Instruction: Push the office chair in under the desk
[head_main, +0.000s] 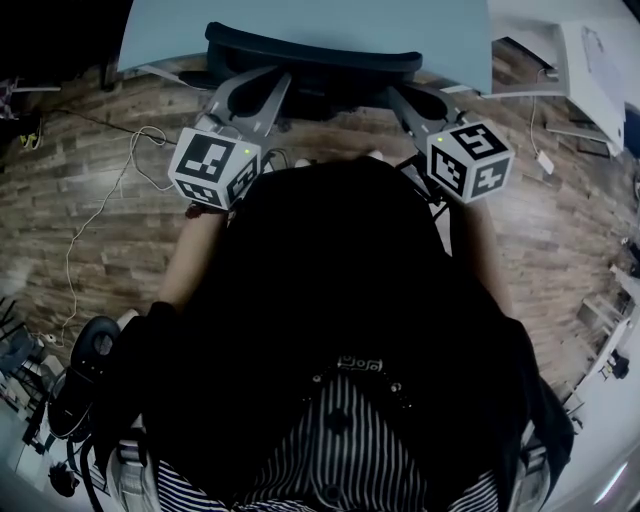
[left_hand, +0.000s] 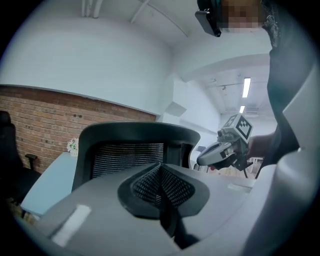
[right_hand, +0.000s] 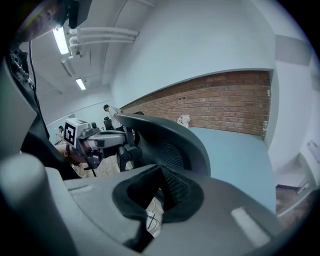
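Left tool and right tool each have their jaws pressed together with nothing pinched between them. From above, both closed tips sit at the top rim of the backrest. The office chair is at the near edge of the desk, with its backrest just at the edge and its seat apparently tucked below.

The rim is curved and smooth, so closed tips could skid off it, upward or to one side, if the push is angled. Uneven pressure from the two tools would probably swivel the chair, not roll it straight towards the desk. The backrest may also jam against the desk edge if it is too tall to pass. A white cable lies on the floor on the near side of the desk, and it could catch a castor.

Only the head view shows the desk edge above the chair and the cable. The castors are hidden in every view. Only the gripper views show the closed jaws, the backrest's mesh and the brick wall beyond the desk.
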